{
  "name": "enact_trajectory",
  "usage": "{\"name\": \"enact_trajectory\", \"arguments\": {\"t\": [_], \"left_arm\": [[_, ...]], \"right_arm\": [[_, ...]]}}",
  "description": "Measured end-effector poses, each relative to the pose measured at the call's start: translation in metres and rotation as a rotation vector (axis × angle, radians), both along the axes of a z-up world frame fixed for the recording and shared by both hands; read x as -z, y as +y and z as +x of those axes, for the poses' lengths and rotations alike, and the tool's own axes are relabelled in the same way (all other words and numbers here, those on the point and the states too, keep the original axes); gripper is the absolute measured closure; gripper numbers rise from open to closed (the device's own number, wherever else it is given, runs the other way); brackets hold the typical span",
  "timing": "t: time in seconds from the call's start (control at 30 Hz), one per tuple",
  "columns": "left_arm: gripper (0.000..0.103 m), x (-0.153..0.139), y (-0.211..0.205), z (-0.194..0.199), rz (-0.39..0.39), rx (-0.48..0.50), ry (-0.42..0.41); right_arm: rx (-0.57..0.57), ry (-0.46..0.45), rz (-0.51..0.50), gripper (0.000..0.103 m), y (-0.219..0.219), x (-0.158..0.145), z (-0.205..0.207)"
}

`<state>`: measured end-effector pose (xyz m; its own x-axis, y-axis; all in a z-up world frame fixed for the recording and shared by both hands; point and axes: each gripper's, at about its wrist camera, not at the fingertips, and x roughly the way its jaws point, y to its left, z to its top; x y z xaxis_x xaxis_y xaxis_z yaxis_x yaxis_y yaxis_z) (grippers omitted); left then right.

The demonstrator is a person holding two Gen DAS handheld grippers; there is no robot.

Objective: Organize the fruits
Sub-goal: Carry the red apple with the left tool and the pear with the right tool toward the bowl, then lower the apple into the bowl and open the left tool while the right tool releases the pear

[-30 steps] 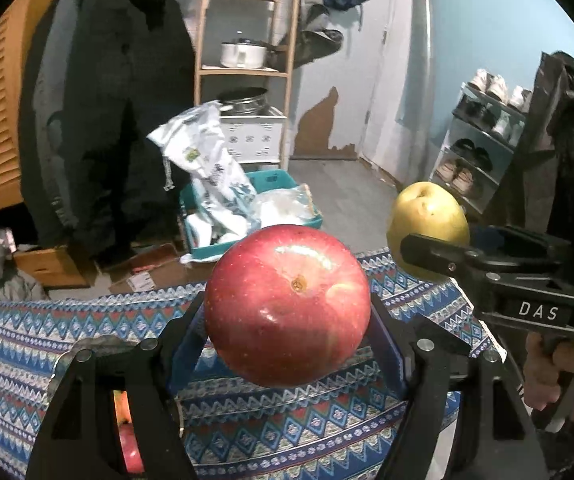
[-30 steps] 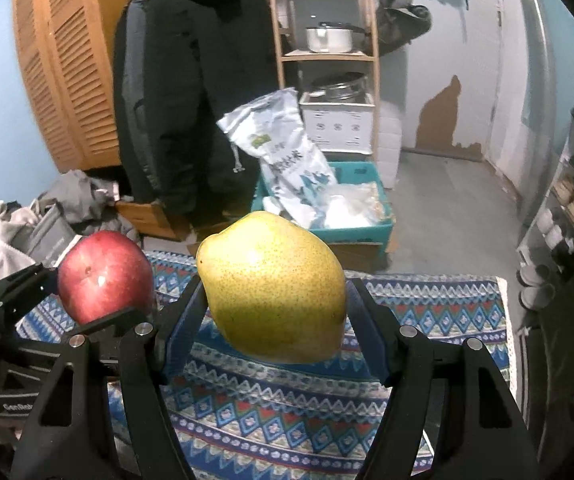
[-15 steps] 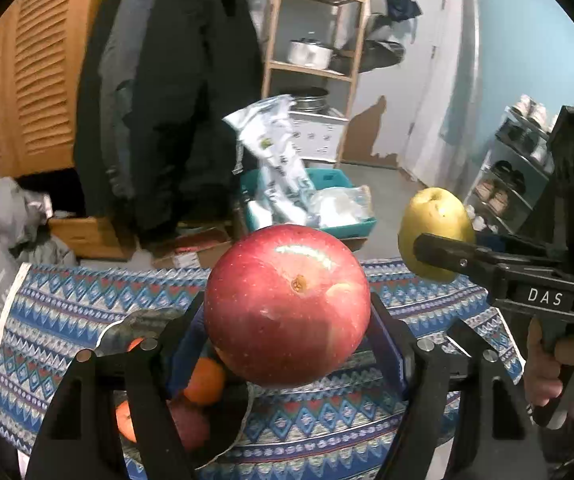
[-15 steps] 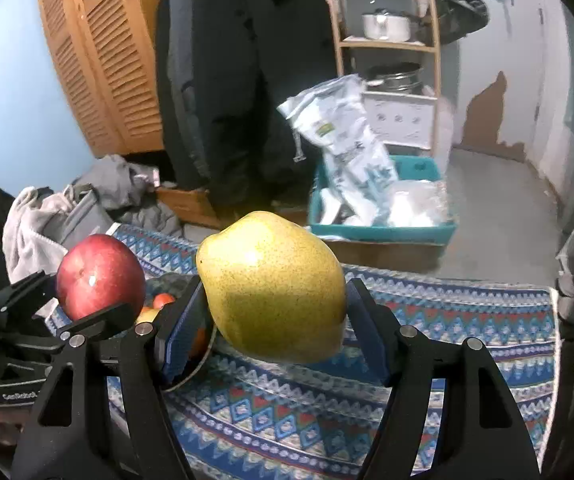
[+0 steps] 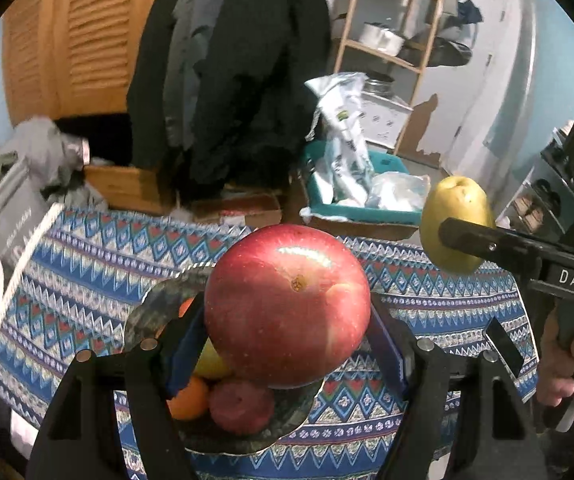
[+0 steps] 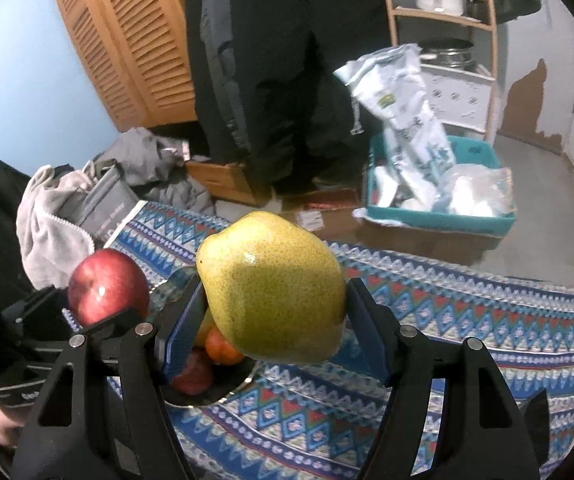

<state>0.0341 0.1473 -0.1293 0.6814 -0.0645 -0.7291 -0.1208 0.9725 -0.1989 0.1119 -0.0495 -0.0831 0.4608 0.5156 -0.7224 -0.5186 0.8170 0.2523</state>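
Apple (image 5: 287,304) and pear (image 6: 273,288) (both clamped) above bowl (image 5: 149,312) rim.

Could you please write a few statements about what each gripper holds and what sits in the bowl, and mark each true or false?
1. The left gripper is shut on a red apple. True.
2. The right gripper holds an orange. False: it grips a yellow pear.
3. The bowl on the patterned cloth is empty. False: it already holds fruit, including an orange.
4. Both held fruits are above the cloth, not resting on it. True.
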Motion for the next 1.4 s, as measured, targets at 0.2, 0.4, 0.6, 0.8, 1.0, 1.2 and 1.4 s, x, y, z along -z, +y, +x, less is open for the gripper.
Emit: {"name": "enact_trajectory", "arguments": {"t": [0.2,0.4,0.6,0.8,1.0,1.2,1.4], "left_arm": [[0.027,0.022,0.023,-0.003,0.009,-0.045,0.033],[0.027,0.049,0.042,-0.005,-0.013,-0.073,0.085],[0.027,0.069,0.054,-0.004,-0.041,-0.087,0.129],[0.027,0.089,0.059,-0.003,-0.046,-0.097,0.178],[0.027,0.107,0.059,0.0,-0.057,-0.09,0.226],[0.026,0.121,0.058,0.002,-0.084,-0.091,0.272],[0.026,0.127,0.056,0.003,-0.076,-0.094,0.309]], "right_arm": [[-0.04,0.032,-0.009,0.033,0.032,0.015,0.005],[-0.073,0.067,-0.02,0.033,0.058,0.034,0.011],[-0.104,0.109,-0.055,0.033,0.083,0.061,0.016],[-0.125,0.142,-0.089,0.033,0.1,0.081,0.018],[-0.15,0.18,-0.113,0.033,0.116,0.1,0.021],[-0.178,0.213,-0.133,0.033,0.13,0.116,0.023],[-0.182,0.253,-0.141,0.032,0.135,0.126,0.027]]}}
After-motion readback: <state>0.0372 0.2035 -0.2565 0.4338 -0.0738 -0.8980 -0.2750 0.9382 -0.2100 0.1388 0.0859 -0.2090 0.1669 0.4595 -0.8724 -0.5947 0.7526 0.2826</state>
